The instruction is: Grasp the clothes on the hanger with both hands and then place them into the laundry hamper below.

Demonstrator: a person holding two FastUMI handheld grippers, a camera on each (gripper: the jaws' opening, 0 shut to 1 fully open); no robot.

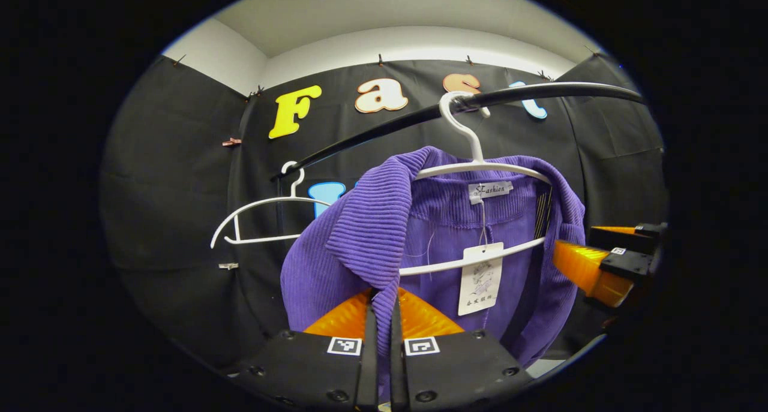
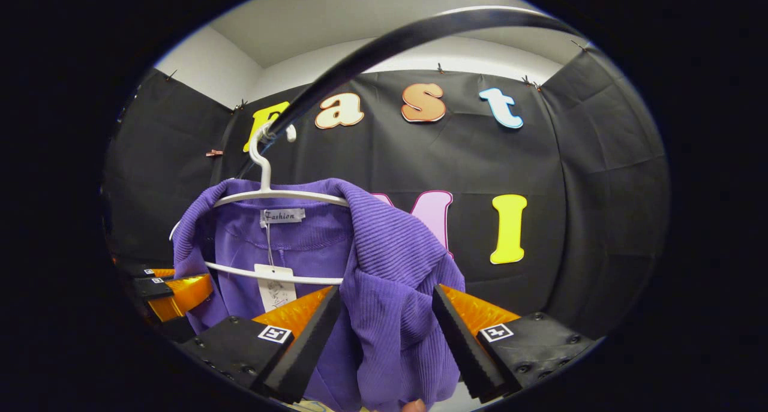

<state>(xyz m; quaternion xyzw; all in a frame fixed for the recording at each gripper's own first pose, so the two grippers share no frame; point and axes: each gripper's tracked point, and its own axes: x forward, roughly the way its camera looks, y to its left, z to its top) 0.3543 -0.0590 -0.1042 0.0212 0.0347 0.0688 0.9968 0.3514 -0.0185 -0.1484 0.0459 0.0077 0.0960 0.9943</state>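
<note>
So, left gripper view first: the left gripper (image 1: 383, 316) is clenched on the purple ribbed top (image 1: 372, 232), with a fold of the fabric pinched between its two fingers, which stand almost together. The top hangs on a white hanger (image 1: 480, 166) whose hook sits over a black rail (image 1: 384, 130) running diagonally across the upper part of the view. A paper tag (image 1: 481, 279) dangles from the neck label on a string, in front of the hanger's lower bar. A second white hanger (image 1: 258, 220) hangs bare farther along the rail to the left. Off at the right edge you can see the right gripper (image 1: 606, 262), just beside the top's other shoulder.

Now the right gripper view: the right gripper (image 2: 387, 316) is released, jaws spread wide, with one shoulder of the purple top drooping down right between the fingers. I can't tell for sure if either finger actually touches the fabric, but they're clearly not squeezing it. The top is on the white hanger, hook over the black rail that arcs across the top of the view. The paper tag shows below the neckline. At the lower left the left gripper (image 2: 174, 292) sits against the other side of the top.
</note>
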